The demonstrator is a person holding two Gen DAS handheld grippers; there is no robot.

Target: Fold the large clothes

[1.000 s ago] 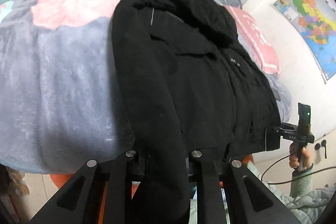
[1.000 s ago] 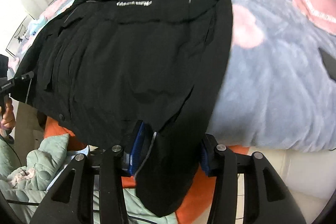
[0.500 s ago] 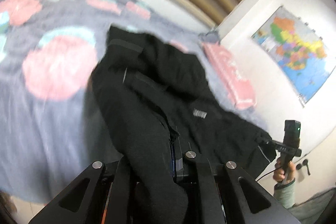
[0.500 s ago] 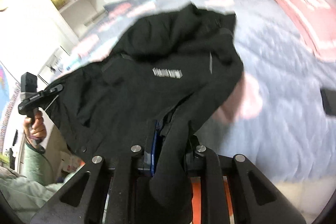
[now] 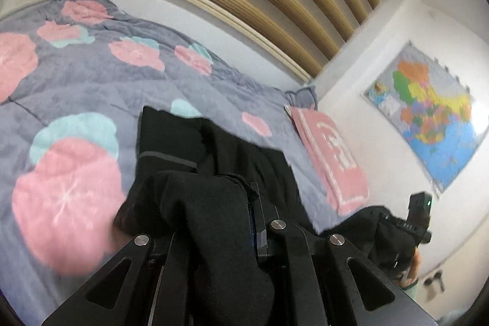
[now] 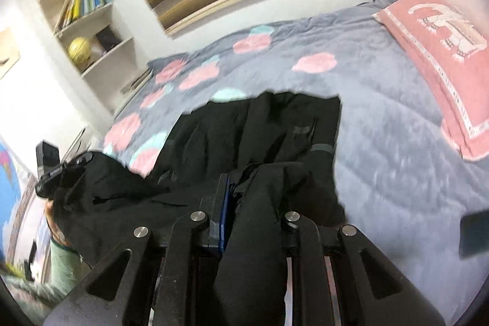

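The left gripper [image 5: 244, 203] is clamping a thick fold of the black jacket [image 5: 214, 161], its jaws narrowed onto the cloth; the right gripper [image 6: 253, 188] is pinching another fold of the same jacket [image 6: 262, 130], its jaws likewise drawn close around the fabric; the garment is running away from both sets of jaws, its long axis stretching from the held edge toward the far side of the grey flowered blanket [image 5: 91, 75], where its far end is lying flat; the held end is hanging between the grippers, apparently raised off the bed, though blur is making this uncertain; a pink pillow [image 6: 443, 57] is lying beside the jacket.
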